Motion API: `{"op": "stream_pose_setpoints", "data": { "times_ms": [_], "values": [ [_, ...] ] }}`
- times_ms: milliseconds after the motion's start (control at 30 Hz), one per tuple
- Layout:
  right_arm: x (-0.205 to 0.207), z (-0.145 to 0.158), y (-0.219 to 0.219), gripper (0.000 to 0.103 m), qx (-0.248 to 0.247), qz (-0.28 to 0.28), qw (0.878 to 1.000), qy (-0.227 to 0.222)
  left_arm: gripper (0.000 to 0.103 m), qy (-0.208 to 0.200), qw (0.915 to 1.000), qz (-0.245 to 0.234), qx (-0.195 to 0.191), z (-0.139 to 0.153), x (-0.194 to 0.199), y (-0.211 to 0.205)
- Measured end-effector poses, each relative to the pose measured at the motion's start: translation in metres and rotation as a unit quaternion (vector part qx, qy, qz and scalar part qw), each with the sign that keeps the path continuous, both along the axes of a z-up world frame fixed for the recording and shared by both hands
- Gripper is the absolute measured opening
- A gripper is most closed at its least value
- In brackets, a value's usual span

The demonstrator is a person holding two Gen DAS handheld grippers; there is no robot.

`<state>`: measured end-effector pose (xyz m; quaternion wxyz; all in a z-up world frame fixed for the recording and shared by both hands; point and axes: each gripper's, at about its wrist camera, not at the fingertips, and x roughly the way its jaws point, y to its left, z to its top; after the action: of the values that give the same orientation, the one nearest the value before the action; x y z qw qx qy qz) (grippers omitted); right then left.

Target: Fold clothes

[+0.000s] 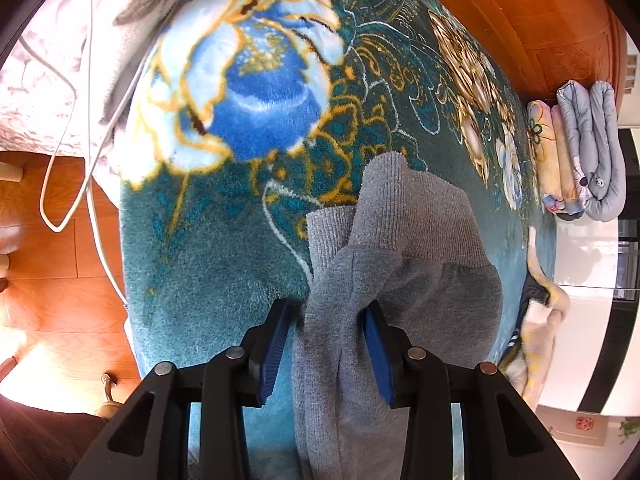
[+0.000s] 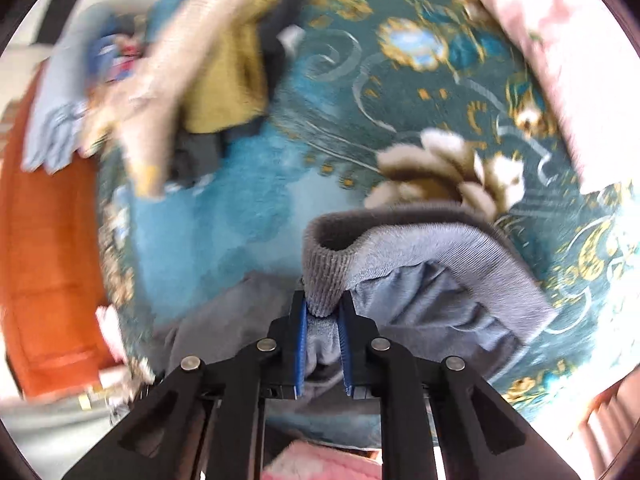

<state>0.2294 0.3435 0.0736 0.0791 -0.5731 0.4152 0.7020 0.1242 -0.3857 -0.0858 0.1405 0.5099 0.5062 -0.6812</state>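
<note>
Two claws – left claw (image 1: 330, 320), right claw (image 2: 323, 312) – clamp grey sweater (image 1: 420, 240) (no legible writing).

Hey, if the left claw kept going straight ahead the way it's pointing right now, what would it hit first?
The left claw already has the grey sweatshirt between its fingers, so it would push further into that fabric first. Beyond its ribbed hem lies the teal floral blanket. Depth is hard to judge through the fisheye.

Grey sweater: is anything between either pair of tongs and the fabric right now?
Nothing visible. The left tongs already have a bunched part of the grey sweater between their pads, and the right tongs are pinched on its ribbed edge. The clothes pile lies apart on the blanket.
</note>
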Motion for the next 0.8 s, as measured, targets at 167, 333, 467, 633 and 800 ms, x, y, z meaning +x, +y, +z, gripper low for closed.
{"op": "stream_pose_setpoints", "data": {
  "times_ms": [167, 333, 467, 633, 800],
  "values": [
    [0.063, -0.024, 0.015, 0.015, 0.017, 0.025, 1.0, -0.004, 0.041, 0.004, 0.9996, 0.017, 0.022, -0.005, 0.006, -0.004],
    [0.12, -0.098, 0.032, 0.025, -0.02, -0.054, 0.992, -0.111, 0.041, 0.0, 0.9997, 0.01, 0.021, -0.003, 0.007, -0.003],
    [0.131, -0.093, 0.046, 0.065, -0.024, -0.068, 0.994, -0.083, 0.041, -0.006, 0.9998, 0.01, 0.015, -0.004, 0.006, -0.001],
    [0.134, -0.107, 0.063, 0.065, -0.048, -0.118, 0.991, -0.047, 0.043, -0.02, 0.9998, 0.003, 0.003, -0.003, 0.0, 0.004],
    [0.125, -0.129, 0.064, 0.065, -0.044, -0.138, 0.988, -0.052, 0.042, -0.028, 0.9995, 0.01, 0.008, -0.005, -0.001, 0.002]
  ]
}}
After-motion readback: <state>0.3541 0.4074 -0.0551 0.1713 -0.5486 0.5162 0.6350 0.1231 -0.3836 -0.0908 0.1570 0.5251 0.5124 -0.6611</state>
